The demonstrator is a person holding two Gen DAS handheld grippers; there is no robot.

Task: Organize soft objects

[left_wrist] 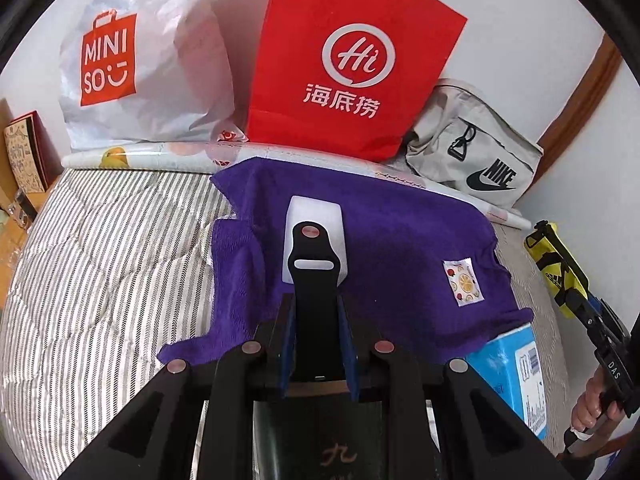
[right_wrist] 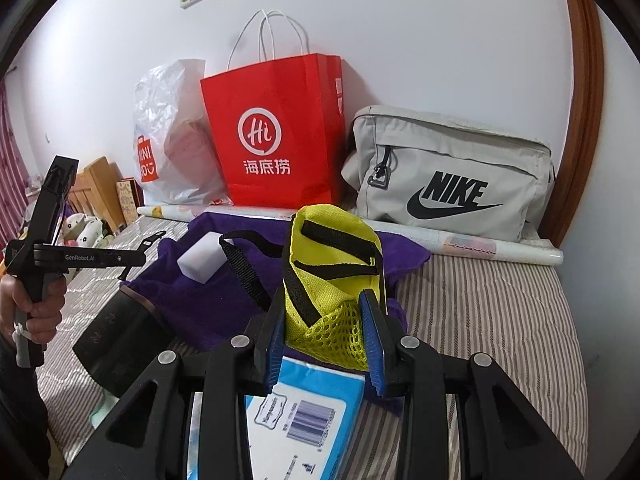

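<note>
A purple towel (left_wrist: 400, 248) lies spread on the striped bed, with a white sponge block (left_wrist: 316, 216) on it; both also show in the right wrist view, towel (right_wrist: 200, 292) and sponge (right_wrist: 202, 260). My left gripper (left_wrist: 318, 344) is shut on a black strap (left_wrist: 312, 276) that sticks forward over the sponge. My right gripper (right_wrist: 324, 344) is shut on a yellow mesh pouch with black straps (right_wrist: 336, 276), held above the towel. The pouch also shows at the right edge of the left wrist view (left_wrist: 556, 268).
A white Miniso bag (left_wrist: 132, 64), a red paper bag (left_wrist: 344, 60) and a grey Nike bag (right_wrist: 452, 176) stand against the wall behind a rolled sheet (left_wrist: 160, 156). A blue packet (right_wrist: 308, 420) lies on the towel's near edge. A dark cylinder (right_wrist: 120, 340) is at left.
</note>
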